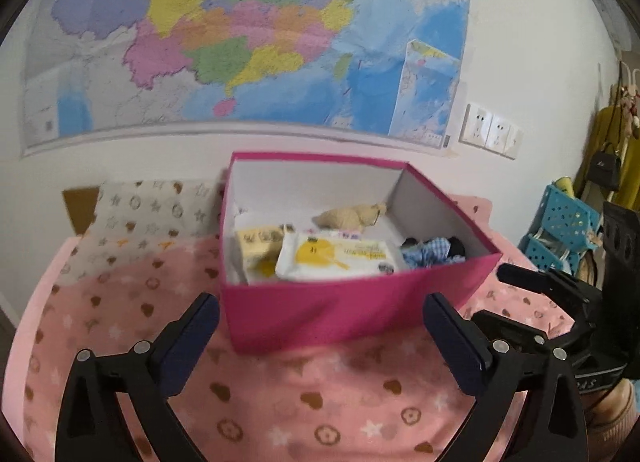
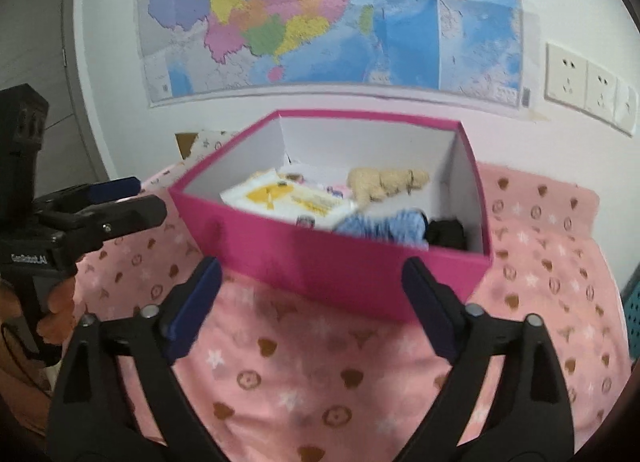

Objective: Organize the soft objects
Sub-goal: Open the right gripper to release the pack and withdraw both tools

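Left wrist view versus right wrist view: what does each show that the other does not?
Only the left wrist view shows the blue perforated baskets and hanging clothes. Only the right wrist view shows the grey door. Both share the pink box holding a wipes pack, beige plush and blue cloth, the wall map, and each open tool: left tool, right tool.

Black plastic left hand-held gripper (image 1: 320,312), navy pads (image 1: 188,346), silver screws, matching right hand-held gripper (image 2: 312,282), white lettering on black body, bare orange-lit fingers (image 2: 60,298), ribbed sleeve.
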Action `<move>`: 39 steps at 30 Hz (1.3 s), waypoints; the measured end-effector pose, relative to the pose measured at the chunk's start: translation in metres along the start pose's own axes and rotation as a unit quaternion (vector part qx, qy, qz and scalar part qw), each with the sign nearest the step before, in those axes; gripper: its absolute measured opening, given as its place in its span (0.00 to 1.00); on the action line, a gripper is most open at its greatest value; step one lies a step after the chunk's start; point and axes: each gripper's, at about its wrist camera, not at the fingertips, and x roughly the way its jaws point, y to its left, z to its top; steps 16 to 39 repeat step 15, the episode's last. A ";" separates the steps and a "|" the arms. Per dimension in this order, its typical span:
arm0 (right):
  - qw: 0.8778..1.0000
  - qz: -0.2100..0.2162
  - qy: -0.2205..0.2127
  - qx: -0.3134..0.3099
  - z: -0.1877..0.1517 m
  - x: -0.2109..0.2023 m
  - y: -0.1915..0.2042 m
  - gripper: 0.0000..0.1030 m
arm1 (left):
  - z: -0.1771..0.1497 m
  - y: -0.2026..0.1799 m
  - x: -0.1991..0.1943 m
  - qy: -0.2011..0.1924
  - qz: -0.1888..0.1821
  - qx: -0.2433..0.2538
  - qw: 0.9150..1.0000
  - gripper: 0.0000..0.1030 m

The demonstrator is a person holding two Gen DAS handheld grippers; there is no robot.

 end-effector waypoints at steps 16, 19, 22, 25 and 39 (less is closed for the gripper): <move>0.999 -0.034 0.006 0.016 -0.030 -0.014 0.007 0.96 | -0.038 -0.013 -0.001 0.025 0.068 -0.003 0.997 1.00; 0.999 -0.034 0.006 0.016 -0.030 -0.014 0.007 0.96 | -0.038 -0.013 -0.001 0.025 0.068 -0.003 0.997 1.00; 0.999 -0.034 0.006 0.016 -0.030 -0.014 0.007 0.96 | -0.038 -0.013 -0.001 0.025 0.068 -0.003 0.997 1.00; 0.999 -0.034 0.006 0.016 -0.030 -0.014 0.007 0.96 | -0.038 -0.013 -0.001 0.025 0.068 -0.003 0.997 1.00; 0.999 -0.034 0.006 0.016 -0.030 -0.014 0.007 0.96 | -0.038 -0.013 -0.001 0.025 0.068 -0.003 0.997 1.00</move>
